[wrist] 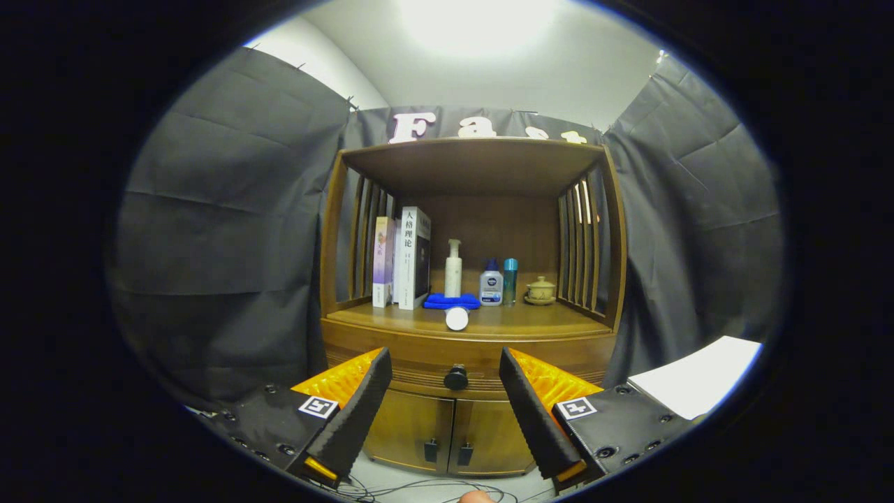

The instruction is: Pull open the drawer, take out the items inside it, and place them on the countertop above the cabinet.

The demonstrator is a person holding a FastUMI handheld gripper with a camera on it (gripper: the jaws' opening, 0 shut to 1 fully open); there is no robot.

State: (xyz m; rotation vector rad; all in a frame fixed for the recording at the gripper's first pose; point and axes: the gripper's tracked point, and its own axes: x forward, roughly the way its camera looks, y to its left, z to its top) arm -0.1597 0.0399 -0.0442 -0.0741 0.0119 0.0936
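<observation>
Gripper view: drawer [457, 363] shut below the tabletop [489, 323], knob [456, 378] centred beyond wide-open, empty tongs [447, 412]; white cylinder [457, 318] lies on the tabletop.

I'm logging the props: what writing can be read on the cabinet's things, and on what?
"人格理论": spine of the tall book.
Pink book and blue-capped bottle: print too small to read.
Gripper: open, with the drawer knob between its fingers; no words there.
</observation>
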